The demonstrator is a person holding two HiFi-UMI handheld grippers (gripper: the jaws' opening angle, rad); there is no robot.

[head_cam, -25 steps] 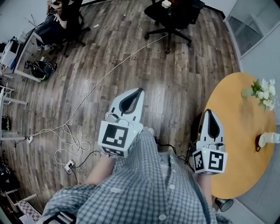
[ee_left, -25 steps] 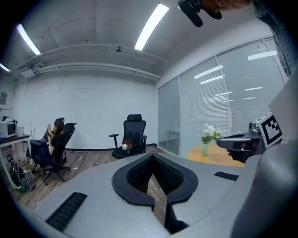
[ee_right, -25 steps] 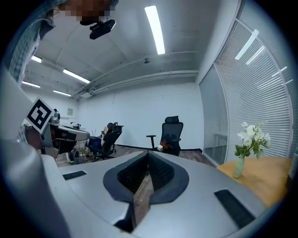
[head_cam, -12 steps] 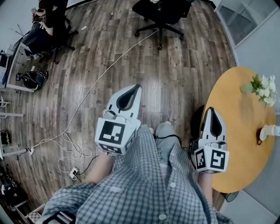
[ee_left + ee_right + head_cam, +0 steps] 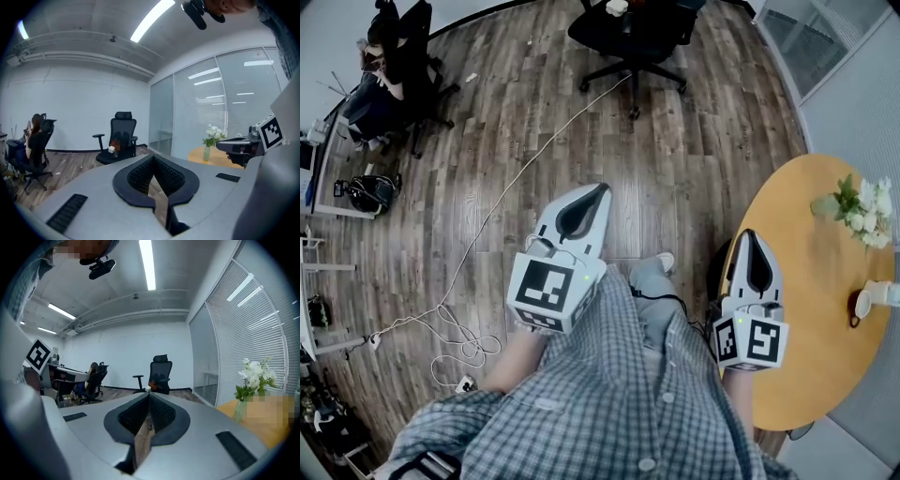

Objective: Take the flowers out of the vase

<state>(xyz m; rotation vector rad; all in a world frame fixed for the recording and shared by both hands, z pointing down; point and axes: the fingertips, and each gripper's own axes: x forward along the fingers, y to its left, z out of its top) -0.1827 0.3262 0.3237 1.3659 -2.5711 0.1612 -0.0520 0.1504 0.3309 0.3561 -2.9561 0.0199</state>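
Head view: the floor has slid past underfoot, so the person is walking on, and the orange table edges nearer on the right. The flowers stand in their vase at its far side, well apart from both grippers. Left gripper and right gripper have their jaws pressed together, empty: approach only, no reach yet.
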